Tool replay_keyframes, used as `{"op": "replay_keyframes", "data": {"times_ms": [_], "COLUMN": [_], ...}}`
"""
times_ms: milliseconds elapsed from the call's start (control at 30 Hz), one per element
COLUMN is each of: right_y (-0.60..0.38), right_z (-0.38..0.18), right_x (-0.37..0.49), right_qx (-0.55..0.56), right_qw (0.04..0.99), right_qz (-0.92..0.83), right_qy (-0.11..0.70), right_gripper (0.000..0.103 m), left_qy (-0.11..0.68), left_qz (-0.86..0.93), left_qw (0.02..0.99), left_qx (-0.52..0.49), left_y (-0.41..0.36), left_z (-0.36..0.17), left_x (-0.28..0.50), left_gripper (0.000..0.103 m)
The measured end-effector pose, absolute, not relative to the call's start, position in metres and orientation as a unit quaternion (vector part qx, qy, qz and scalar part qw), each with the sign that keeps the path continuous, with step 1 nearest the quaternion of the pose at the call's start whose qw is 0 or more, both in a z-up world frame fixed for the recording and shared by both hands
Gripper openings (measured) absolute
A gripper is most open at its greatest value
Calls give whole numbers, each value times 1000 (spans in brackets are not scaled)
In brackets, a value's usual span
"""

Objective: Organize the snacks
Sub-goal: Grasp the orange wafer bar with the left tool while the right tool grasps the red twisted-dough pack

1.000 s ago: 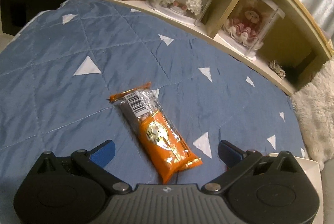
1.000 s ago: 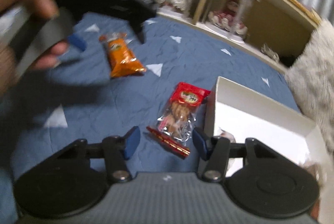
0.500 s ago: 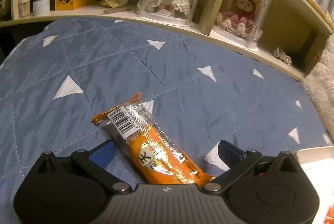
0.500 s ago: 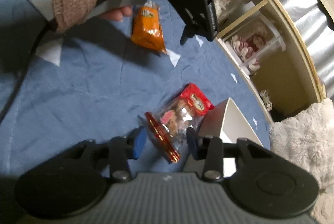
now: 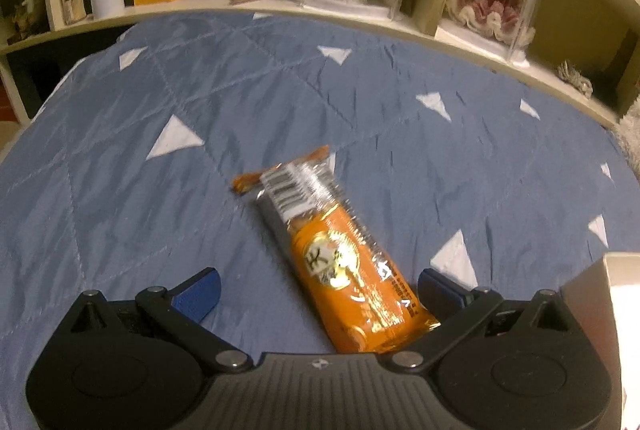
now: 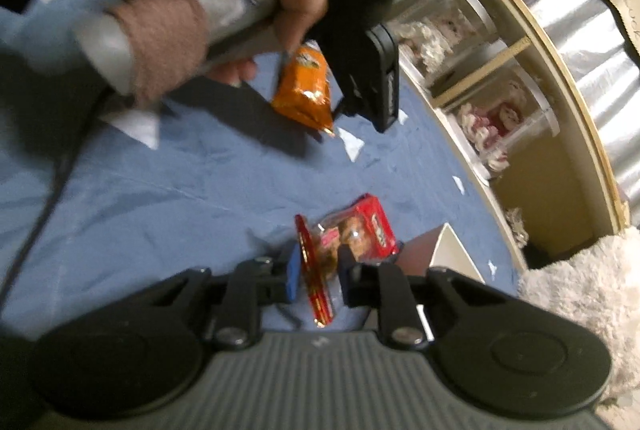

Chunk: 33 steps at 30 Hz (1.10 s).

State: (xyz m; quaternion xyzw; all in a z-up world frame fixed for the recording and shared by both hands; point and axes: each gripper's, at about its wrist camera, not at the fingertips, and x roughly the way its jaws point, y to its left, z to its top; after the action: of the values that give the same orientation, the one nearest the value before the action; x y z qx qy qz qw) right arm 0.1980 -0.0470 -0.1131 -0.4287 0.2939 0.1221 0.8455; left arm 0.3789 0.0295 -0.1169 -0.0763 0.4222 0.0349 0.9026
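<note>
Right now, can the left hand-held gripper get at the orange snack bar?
Probably yes. The left hand-held gripper is open, and the orange snack bar lies flat on the blue quilt between its fingers, with nothing covering it.

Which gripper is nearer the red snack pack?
Right. The right gripper is shut on the red snack pack. The left gripper is away across the quilt, open around the orange bar.

Glossy orange foil wrapper (image 5: pixel 344 262) lies on matt quilted blue cloth (image 5: pixel 120 197); shelf (image 5: pixel 360 13) looks like pale wood.
</note>
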Motion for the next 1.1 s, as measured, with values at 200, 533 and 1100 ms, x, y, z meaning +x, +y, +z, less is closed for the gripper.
{"op": "replay_keyframes", "data": {"times_ms": [200, 533, 1100], "right_y": [-53, -70, -124], "right_z": [-101, -88, -69], "right_x": [163, 132, 215], "right_qx": [-427, -406, 50], "right_qw": [827, 803, 884], "right_qz": [187, 273, 158], "right_qy": [315, 341, 437], "right_gripper": [23, 28, 46], "left_qy": [448, 428, 512], "left_qz": [21, -30, -78], "left_qw": [893, 902, 856], "left_qx": [-46, -54, 2], "left_y": [28, 30, 60], "left_z": [-119, -113, -103], "left_x": [364, 335, 251], "left_gripper": [103, 52, 51]}}
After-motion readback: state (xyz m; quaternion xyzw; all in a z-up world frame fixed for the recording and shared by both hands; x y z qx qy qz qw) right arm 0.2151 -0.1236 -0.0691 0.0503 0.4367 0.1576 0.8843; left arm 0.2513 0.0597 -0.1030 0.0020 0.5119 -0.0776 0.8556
